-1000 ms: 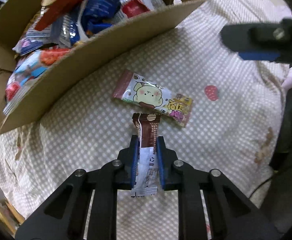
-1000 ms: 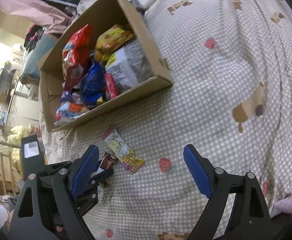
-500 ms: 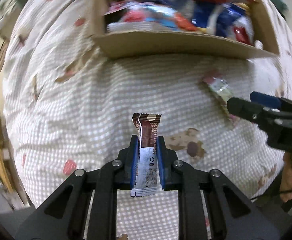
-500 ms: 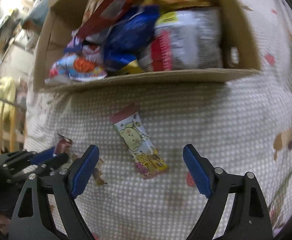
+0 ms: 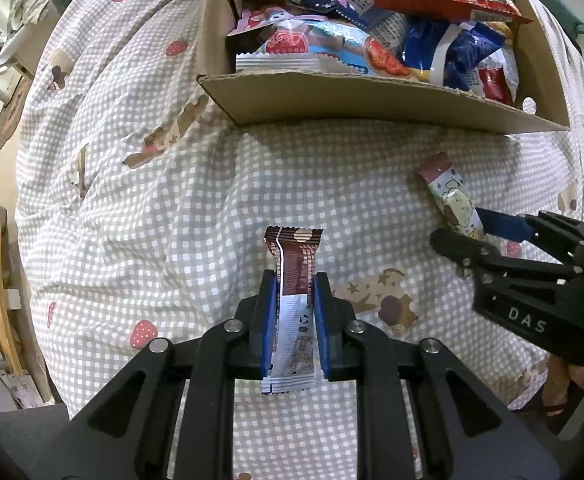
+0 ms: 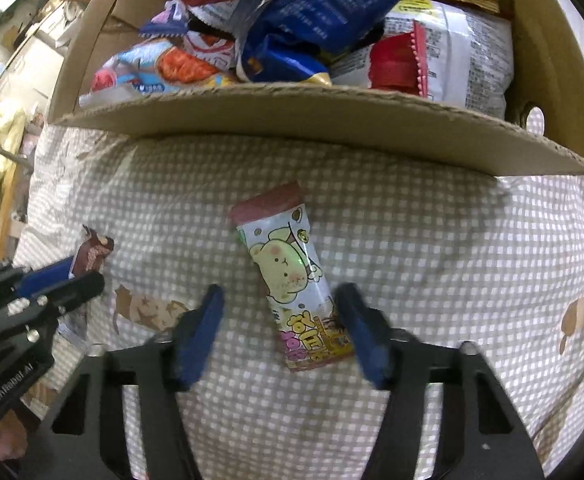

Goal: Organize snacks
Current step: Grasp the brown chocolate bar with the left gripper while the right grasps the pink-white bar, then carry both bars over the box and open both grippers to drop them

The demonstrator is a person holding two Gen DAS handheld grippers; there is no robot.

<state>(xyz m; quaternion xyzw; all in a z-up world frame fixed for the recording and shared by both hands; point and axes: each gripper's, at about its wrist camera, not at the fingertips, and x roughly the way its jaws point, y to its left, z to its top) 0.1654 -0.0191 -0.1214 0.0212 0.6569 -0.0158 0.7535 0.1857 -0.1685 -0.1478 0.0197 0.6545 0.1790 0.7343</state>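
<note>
Right wrist view: cartoon snack packet [image 6: 294, 280] lies between the spread-apart right gripper [image 6: 280, 312]; left gripper [image 5: 292, 304] clamps a brown bar [image 5: 294, 264].

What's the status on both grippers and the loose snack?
Left gripper shut on brown wafer bar. Right gripper open, straddling bear-print snack on the bedsheet. Nothing blocking.

A brown-and-white chocolate bar wrapper [image 5: 294, 280] stands on end above the checked cloth, near the cardboard box [image 5: 372, 98]; a bear-printed snack pack [image 6: 292, 276] lies flat, slanted, just before the box's front wall; the box is heaped with bright packets [image 6: 312, 28].
</note>
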